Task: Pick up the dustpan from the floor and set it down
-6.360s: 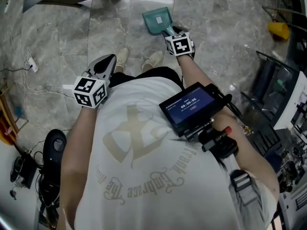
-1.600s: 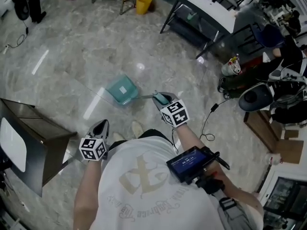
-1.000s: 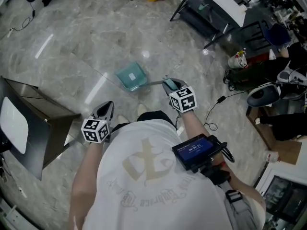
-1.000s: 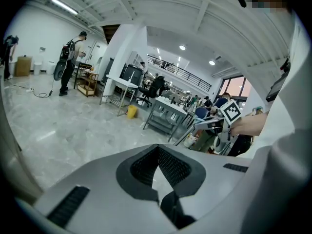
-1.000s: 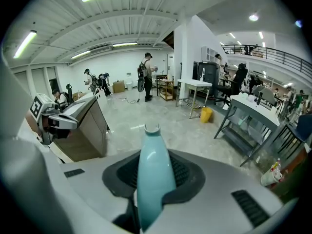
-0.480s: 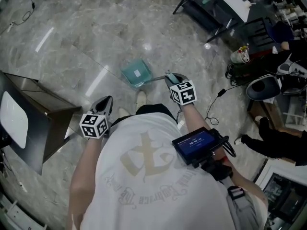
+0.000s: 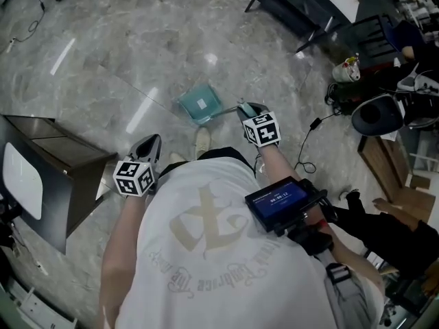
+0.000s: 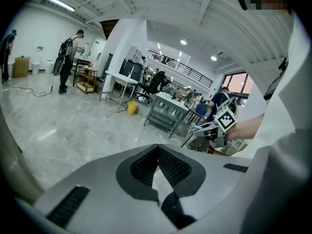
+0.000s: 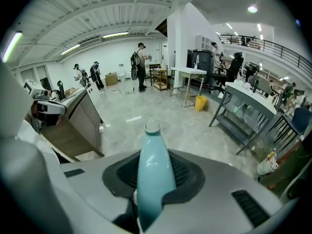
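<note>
The teal dustpan (image 7: pixel 200 105) hangs low over the marble floor, just ahead of the person's shoes (image 7: pixel 202 140). Its thin stem runs right to my right gripper (image 7: pixel 248 110), which is shut on the teal handle (image 9: pixel 155 172). In the right gripper view the handle stands up between the dark pads (image 9: pixel 183 172), its grey end cap pointing forward; the pan itself is hidden there. I cannot tell whether the pan touches the floor. My left gripper (image 7: pixel 151 144) hangs at the person's left side, shut, with nothing between its pads (image 8: pixel 173 167).
A dark open-topped metal cabinet (image 7: pixel 58 173) stands on the left. A black-framed table (image 7: pixel 295 9) sits at the upper right, with a chair base (image 7: pixel 377 118) and cables (image 7: pixel 307 153) beside it. A person in black (image 7: pixel 394 232) is at the lower right. Other people stand far off.
My right gripper has sunk a little with the dustpan still in it. The left gripper has stayed where it was. A person in black has come into view at the right.
</note>
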`<act>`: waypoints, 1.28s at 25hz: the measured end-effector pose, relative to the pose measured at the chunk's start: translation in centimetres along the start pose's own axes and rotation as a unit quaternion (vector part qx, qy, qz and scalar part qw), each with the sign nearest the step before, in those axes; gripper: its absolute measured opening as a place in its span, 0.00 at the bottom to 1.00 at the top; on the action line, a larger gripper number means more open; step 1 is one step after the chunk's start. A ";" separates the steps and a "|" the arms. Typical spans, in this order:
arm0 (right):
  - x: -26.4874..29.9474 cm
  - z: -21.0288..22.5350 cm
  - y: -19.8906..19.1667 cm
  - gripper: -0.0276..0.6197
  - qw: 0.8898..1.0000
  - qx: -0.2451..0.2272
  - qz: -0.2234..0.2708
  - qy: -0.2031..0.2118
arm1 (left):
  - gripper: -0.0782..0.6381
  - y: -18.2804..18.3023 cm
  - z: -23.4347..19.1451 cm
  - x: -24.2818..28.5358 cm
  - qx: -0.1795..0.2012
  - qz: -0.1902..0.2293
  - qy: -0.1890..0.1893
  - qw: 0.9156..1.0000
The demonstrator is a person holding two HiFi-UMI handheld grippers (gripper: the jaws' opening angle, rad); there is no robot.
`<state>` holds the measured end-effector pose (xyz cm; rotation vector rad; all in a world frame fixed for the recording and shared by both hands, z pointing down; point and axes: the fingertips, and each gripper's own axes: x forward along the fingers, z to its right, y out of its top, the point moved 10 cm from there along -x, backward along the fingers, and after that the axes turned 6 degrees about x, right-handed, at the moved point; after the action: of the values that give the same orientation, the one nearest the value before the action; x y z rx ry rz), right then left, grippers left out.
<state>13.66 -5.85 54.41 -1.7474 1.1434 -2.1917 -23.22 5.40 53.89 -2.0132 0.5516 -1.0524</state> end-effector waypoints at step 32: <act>13.2 11.8 2.1 0.20 0.998 0.019 -0.055 0.008 | 0.12 6.5 -0.7 10.8 -0.012 -0.092 0.021 0.995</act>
<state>18.98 -19.79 64.15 -1.8221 1.0256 -2.2764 -17.83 -6.03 54.21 -2.0976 0.4073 -1.2048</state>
